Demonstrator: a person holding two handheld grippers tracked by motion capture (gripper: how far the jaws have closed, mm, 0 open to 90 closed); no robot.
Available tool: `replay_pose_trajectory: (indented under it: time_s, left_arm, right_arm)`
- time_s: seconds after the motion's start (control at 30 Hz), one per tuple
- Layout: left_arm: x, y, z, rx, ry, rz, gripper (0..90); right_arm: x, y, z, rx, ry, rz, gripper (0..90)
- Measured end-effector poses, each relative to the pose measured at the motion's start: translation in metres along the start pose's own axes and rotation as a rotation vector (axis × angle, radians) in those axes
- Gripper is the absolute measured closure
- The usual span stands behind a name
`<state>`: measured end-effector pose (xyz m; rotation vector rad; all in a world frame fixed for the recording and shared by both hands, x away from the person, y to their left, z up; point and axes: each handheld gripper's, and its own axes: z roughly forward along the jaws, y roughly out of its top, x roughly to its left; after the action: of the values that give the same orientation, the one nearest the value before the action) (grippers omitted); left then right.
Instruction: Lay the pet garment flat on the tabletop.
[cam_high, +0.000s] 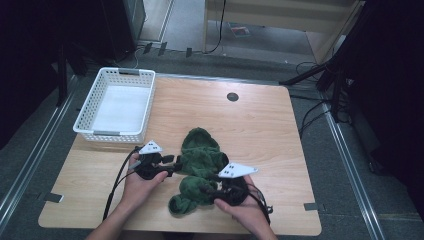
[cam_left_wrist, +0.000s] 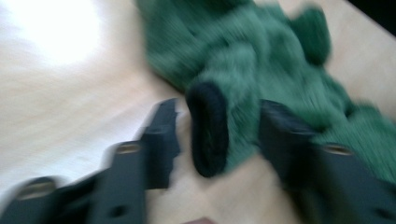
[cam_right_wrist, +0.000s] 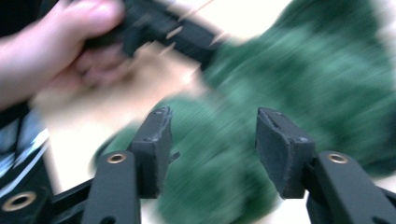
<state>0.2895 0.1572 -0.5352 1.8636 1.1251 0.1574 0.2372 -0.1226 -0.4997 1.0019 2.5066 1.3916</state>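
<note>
You are only starting: the green knitted garment (cam_high: 199, 167) is lying crumpled near the table's (cam_high: 260, 120) front edge, both the left gripper (cam_left_wrist: 219, 128) and right gripper (cam_right_wrist: 212, 140) straddling folds, neither clamped, the white basket (cam_high: 116, 102) waiting unfilled.

Loads of bare light wooden worktop (cam_high: 260, 120) across the middle and right of the high view, easy to pass through. The white perforated plastic basket (cam_high: 116, 105) blocks the upper left corner. The crumpled dark green knitted garment (cam_high: 199, 160) hogs the lower centre, with both hands crowding it from below.
</note>
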Motion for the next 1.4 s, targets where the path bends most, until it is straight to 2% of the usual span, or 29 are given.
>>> replay_pose_trajectory:
  time_s: [0.1, 0.13, 0.2, 0.27, 0.33, 0.37, 0.4, 0.47, 0.5, 0.53, 0.6, 0.63, 0.67, 0.73, 0.8, 0.83, 0.87, 0.9, 0.93, 0.97, 1.0, 1.07, 1.13, 1.17, 1.23, 1.27, 1.3, 1.33, 1.4]
  left_arm:
    - [0.007, 0.013, 0.0, -0.049, 0.044, -0.046, 39.6]
    - [0.008, 0.018, 0.003, -0.047, 0.069, -0.058, 39.0]
    - [0.01, 0.026, 0.012, -0.012, 0.114, -0.079, 36.2]
    - [0.012, 0.032, 0.024, 0.03, 0.133, -0.08, 35.6]
    - [0.013, 0.036, 0.035, 0.065, 0.147, -0.081, 34.9]
    - [0.013, 0.038, 0.043, 0.077, 0.154, -0.075, 34.7]
    - [0.013, 0.039, 0.046, 0.081, 0.16, -0.073, 34.7]
    - [0.014, 0.044, 0.054, 0.086, 0.175, -0.08, 34.8]
    - [0.015, 0.045, 0.056, 0.086, 0.183, -0.078, 34.9]
    - [0.016, 0.047, 0.059, 0.09, 0.195, -0.079, 35.7]
    - [0.015, 0.05, 0.065, 0.099, 0.217, -0.06, 41.8]
    - [0.015, 0.051, 0.066, 0.101, 0.224, -0.035, 51.5]
    - [0.015, 0.051, 0.066, 0.103, 0.234, -0.02, 64.9]
    - [0.015, 0.053, 0.062, 0.087, 0.229, 0.002, 81.0]
    - [0.015, 0.053, 0.058, 0.071, 0.241, 0.018, 86.6]
    - [0.015, 0.053, 0.057, 0.077, 0.269, 0.03, 87.1]
    - [0.016, 0.052, 0.058, 0.08, 0.29, 0.033, 86.8]
    - [0.019, 0.05, 0.059, 0.1, 0.293, 0.019, 85.0]
    - [0.02, 0.049, 0.06, 0.105, 0.294, 0.012, 78.6]
    - [0.022, 0.048, 0.059, 0.105, 0.28, 0.006, 72.1]
    - [0.023, 0.047, 0.056, 0.079, 0.256, 0.003, 66.0]
    - [0.023, 0.047, 0.049, 0.029, 0.227, 0.0, 56.5]
    - [0.024, 0.05, 0.044, -0.02, 0.229, -0.023, 51.5]
    - [0.024, 0.052, 0.045, -0.031, 0.234, -0.033, 52.1]
    - [0.024, 0.054, 0.05, -0.006, 0.222, -0.04, 54.8]
    - [0.023, 0.054, 0.052, 0.0, 0.21, -0.039, 56.7]
    - [0.02, 0.054, 0.055, 0.014, 0.204, -0.017, 58.4]
    - [0.018, 0.054, 0.058, 0.021, 0.208, -0.002, 60.0]
    - [0.016, 0.053, 0.062, 0.03, 0.199, 0.021, 66.1]
  right_arm:
    - [-0.022, 0.023, -0.004, -0.098, -0.098, 0.05, 45.9]
    - [-0.03, 0.031, -0.002, -0.117, -0.147, 0.051, 46.1]
    - [-0.053, 0.046, 0.011, -0.112, -0.256, 0.061, 47.1]
    - [-0.071, 0.055, 0.024, -0.098, -0.289, 0.087, 48.3]
    - [-0.089, 0.061, 0.038, -0.059, -0.303, 0.103, 53.6]
    - [-0.096, 0.063, 0.045, -0.041, -0.289, 0.102, 53.2]
    - [-0.105, 0.066, 0.055, 0.005, -0.266, 0.106, 52.5]
    - [-0.112, 0.066, 0.064, 0.056, -0.233, 0.111, 54.1]
    - [-0.115, 0.065, 0.071, 0.098, -0.219, 0.093, 55.2]
    - [-0.115, 0.065, 0.074, 0.111, -0.217, 0.077, 57.9]
    - [-0.113, 0.063, 0.079, 0.12, -0.248, 0.033, 72.2]
    - [-0.113, 0.063, 0.078, 0.116, -0.247, 0.028, 81.4]
    - [-0.114, 0.062, 0.075, 0.087, -0.271, 0.024, 88.8]
    - [-0.116, 0.062, 0.068, 0.037, -0.303, 0.04, 90.0]
    - [-0.118, 0.059, 0.056, -0.04, -0.339, 0.03, 90.0]
    - [-0.117, 0.055, 0.052, -0.055, -0.348, 0.018, 90.0]
    - [-0.117, 0.051, 0.051, -0.041, -0.385, -0.013, 90.0]
    - [-0.117, 0.045, 0.051, -0.01, -0.412, -0.039, 90.0]
    - [-0.121, 0.036, 0.052, 0.036, -0.403, -0.047, 90.0]
    - [-0.123, 0.031, 0.051, 0.046, -0.389, -0.039, 90.0]
    - [-0.126, 0.026, 0.048, 0.051, -0.379, -0.026, 86.8]
    - [-0.131, 0.024, 0.039, 0.004, -0.342, 0.031, 79.4]
    - [-0.133, 0.031, 0.031, -0.069, -0.295, 0.091, 74.5]
    - [-0.132, 0.036, 0.031, -0.087, -0.279, 0.102, 71.7]
    - [-0.126, 0.051, 0.04, -0.081, -0.225, 0.08, 62.9]
    - [-0.122, 0.057, 0.047, -0.053, -0.2, 0.063, 57.7]
    - [-0.119, 0.06, 0.054, -0.031, -0.192, 0.044, 55.8]
    - [-0.115, 0.064, 0.066, 0.016, -0.196, 0.019, 54.7]
    - [-0.113, 0.064, 0.081, 0.059, -0.195, -0.001, 56.1]
